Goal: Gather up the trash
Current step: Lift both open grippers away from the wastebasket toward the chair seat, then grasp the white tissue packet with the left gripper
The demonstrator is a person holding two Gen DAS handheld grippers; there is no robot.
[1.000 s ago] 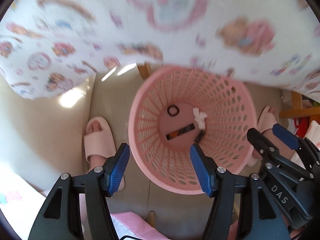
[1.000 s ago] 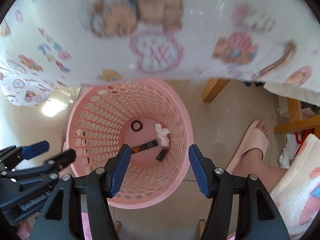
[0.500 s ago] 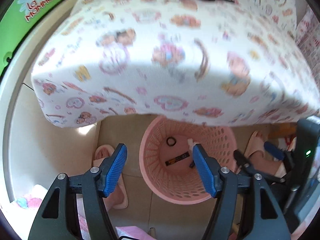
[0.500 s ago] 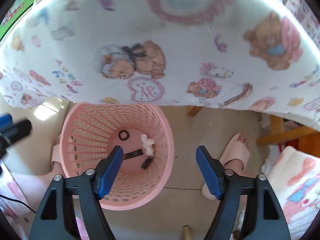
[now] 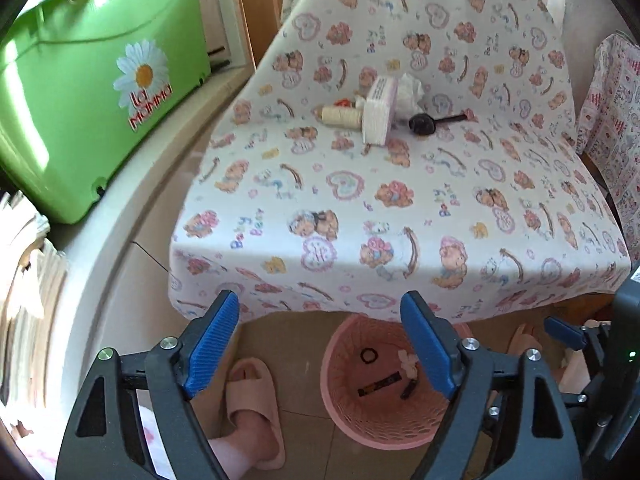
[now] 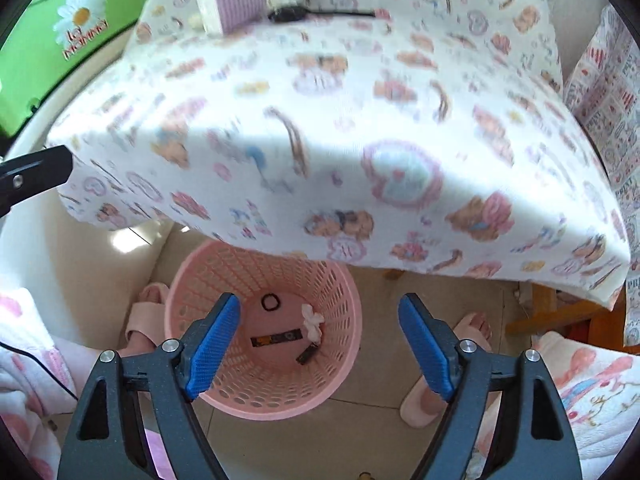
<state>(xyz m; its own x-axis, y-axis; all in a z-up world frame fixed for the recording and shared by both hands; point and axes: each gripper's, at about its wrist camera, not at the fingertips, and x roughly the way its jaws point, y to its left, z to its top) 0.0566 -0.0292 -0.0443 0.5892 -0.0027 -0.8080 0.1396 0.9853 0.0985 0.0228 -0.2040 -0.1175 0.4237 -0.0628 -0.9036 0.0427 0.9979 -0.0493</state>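
Both tools now hang higher above the pink basket (image 6: 264, 360) than a second ago, and the view has climbed from the basket's inside to the top of the cloth-covered surface (image 5: 400, 208). The left tool (image 5: 326, 344) and the right tool (image 6: 320, 344) are each opening their jaws wider, with nothing between them.

The basket stands on the floor under the near edge of the surface. Inside it lie a black ring (image 6: 270, 302), a crumpled tissue (image 6: 312, 320), a dark wrapper (image 6: 276, 338) and a small dark piece (image 6: 306, 356).

More things wait near the far edge of the surface: a striped box (image 5: 380, 110), a spool (image 5: 340, 117), a white wad (image 5: 410, 90) and a black brush (image 5: 424, 124), bunched close together. By my reading, the last drop is done and the tools are heading back up for the next piece.
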